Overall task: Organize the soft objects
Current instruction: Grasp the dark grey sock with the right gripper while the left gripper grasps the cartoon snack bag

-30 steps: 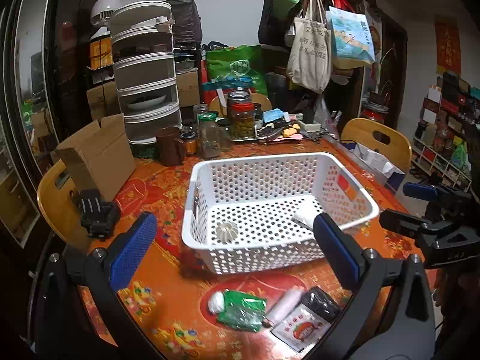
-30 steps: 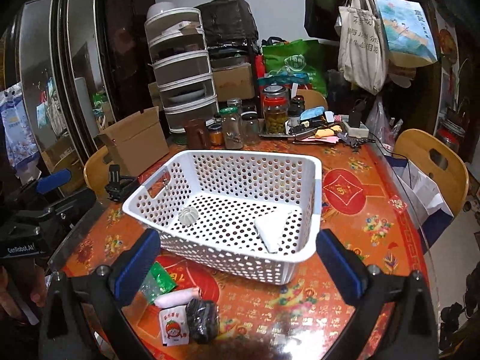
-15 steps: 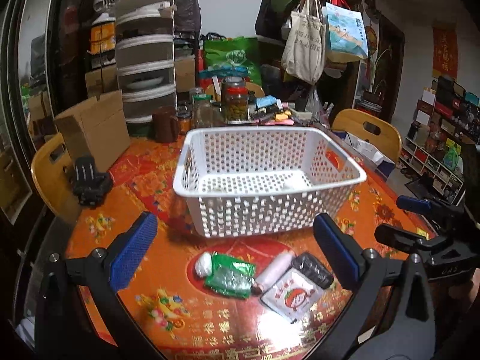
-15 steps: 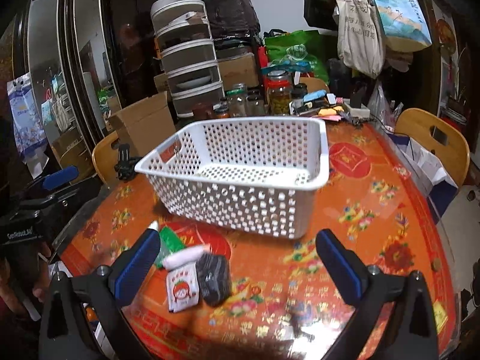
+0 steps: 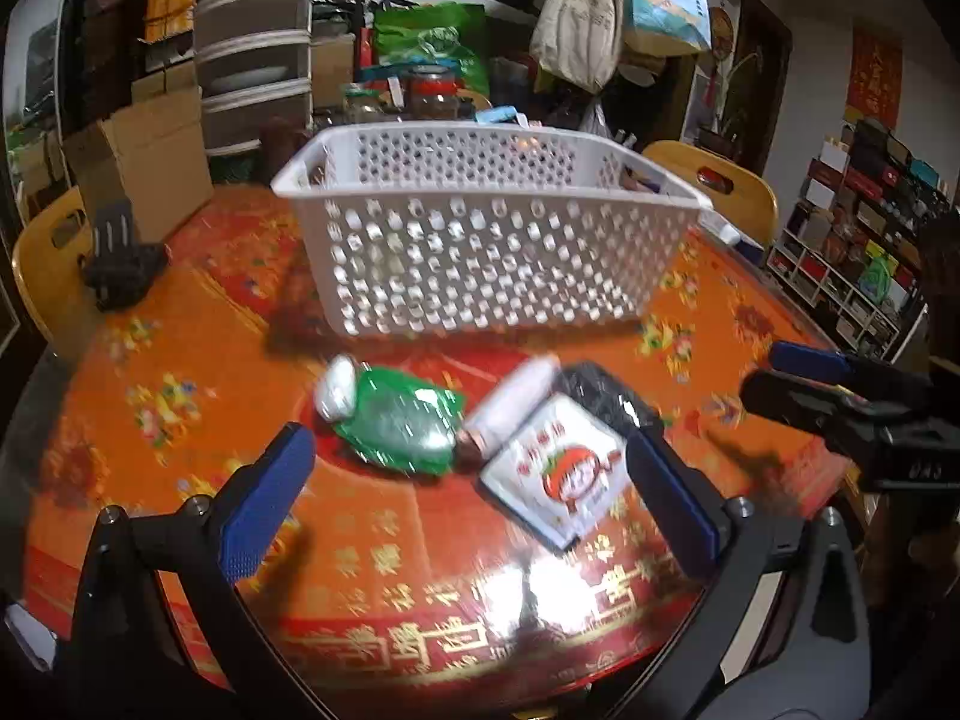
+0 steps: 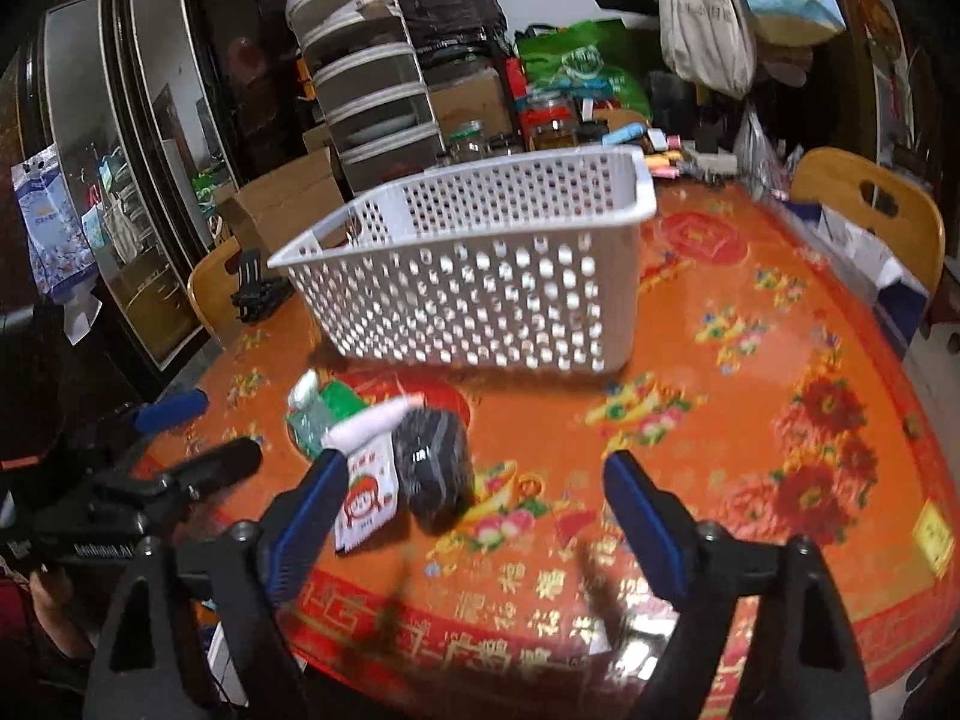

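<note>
Soft packets lie on the orange patterned table (image 5: 180,372), ahead of the wide-open, empty left gripper (image 5: 468,498): green crinkly pouch (image 5: 402,420), white cartoon-printed sachet (image 5: 555,474). The right gripper (image 6: 474,498), likewise spread, hovers by the black bundle (image 6: 432,462). The white perforated plastic basket (image 5: 486,252) stands beyond, its contents hidden; motion blur smears details.

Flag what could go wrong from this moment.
The green packet, white roll, cartoon sachet and black pouch lie touching in one cluster, so an open left gripper may pinch two together. The right gripper is close beside it; they could collide.
</note>
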### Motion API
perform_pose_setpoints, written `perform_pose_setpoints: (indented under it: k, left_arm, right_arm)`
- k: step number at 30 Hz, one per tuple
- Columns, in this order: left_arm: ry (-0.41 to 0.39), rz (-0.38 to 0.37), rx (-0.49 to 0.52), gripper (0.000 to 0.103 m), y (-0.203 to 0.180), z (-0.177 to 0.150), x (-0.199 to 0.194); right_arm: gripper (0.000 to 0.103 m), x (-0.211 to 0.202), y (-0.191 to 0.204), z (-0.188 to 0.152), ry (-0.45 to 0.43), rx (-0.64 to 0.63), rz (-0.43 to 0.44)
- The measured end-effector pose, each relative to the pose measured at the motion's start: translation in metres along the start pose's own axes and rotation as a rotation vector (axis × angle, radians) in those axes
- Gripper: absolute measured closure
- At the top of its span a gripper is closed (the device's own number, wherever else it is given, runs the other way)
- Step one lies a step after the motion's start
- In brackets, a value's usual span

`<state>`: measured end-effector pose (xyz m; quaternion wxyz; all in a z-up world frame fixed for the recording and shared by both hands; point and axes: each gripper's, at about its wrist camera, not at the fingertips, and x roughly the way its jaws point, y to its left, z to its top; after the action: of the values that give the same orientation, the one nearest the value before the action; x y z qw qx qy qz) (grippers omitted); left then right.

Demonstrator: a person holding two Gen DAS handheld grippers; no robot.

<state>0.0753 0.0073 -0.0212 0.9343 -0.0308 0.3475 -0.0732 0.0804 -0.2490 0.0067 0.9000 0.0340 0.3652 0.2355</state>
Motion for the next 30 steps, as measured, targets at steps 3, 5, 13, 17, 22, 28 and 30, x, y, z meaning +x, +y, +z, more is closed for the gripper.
perform_pose_setpoints:
  k: [3, 5, 13, 17, 22, 28, 30]
  left_arm:
    - [0.005, -0.009, 0.008, 0.001, -0.005, -0.014, 0.006]
    - [0.006, -0.015, 0.013, 0.001, -0.010, -0.021, 0.010]
    - [0.036, -0.055, 0.074, 0.005, -0.034, -0.038, 0.033]
    - [0.050, -0.040, 0.096, 0.012, -0.042, -0.042, 0.046]
    - [0.068, -0.023, 0.116, 0.029, -0.050, -0.043, 0.060]
    - [0.074, -0.033, 0.117, 0.046, -0.050, -0.047, 0.067]
    - [0.065, -0.034, 0.125, 0.057, -0.051, -0.047, 0.067]
  right_arm:
    - [0.023, 0.005, -0.003, -0.012, 0.018, 0.017, -0.004]
    - [0.029, 0.007, -0.003, -0.016, 0.022, 0.028, 0.002]
    - [0.041, 0.014, -0.004, -0.022, 0.038, 0.033, -0.011]
    - [0.041, 0.015, -0.005, -0.019, 0.037, 0.036, -0.015]
    - [0.041, 0.017, -0.005, -0.019, 0.040, 0.041, -0.011]
    - [0.041, 0.020, -0.005, -0.019, 0.042, 0.047, -0.007]
    - [0.041, 0.021, -0.004, -0.019, 0.045, 0.049, 0.000]
